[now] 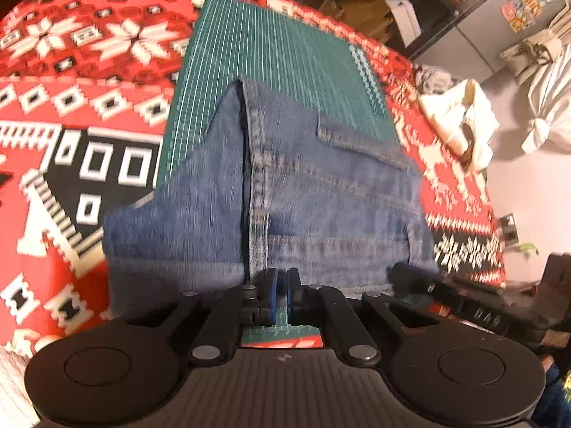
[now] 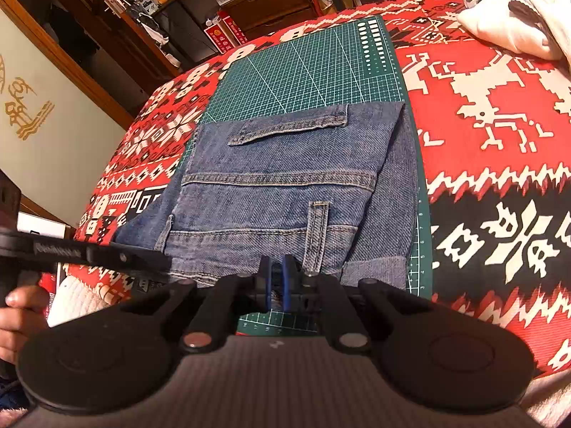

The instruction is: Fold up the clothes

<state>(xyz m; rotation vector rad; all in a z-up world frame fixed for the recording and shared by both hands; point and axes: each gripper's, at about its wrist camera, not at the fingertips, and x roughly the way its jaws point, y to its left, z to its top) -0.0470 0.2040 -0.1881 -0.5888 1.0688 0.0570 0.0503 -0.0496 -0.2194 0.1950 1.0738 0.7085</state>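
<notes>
Folded blue jeans [image 1: 321, 196] lie on a green cutting mat [image 1: 271, 46], back pocket and belt loop facing up. My left gripper [image 1: 282, 285] is shut on the near hem of the jeans, close to the thick vertical seam; this view is motion-blurred. In the right wrist view the jeans [image 2: 285, 185] fill the near half of the mat [image 2: 307, 71]. My right gripper [image 2: 275, 278] is shut on their near edge, just left of a belt loop. The two grippers hold the same edge side by side.
A red, white and black patterned blanket [image 2: 499, 142] covers the surface under the mat. A white garment [image 2: 510, 25] lies at its far right corner. A hand [image 2: 18, 314] holds the left tool's black body [image 2: 71, 249]. Shelves and a cabinet stand behind.
</notes>
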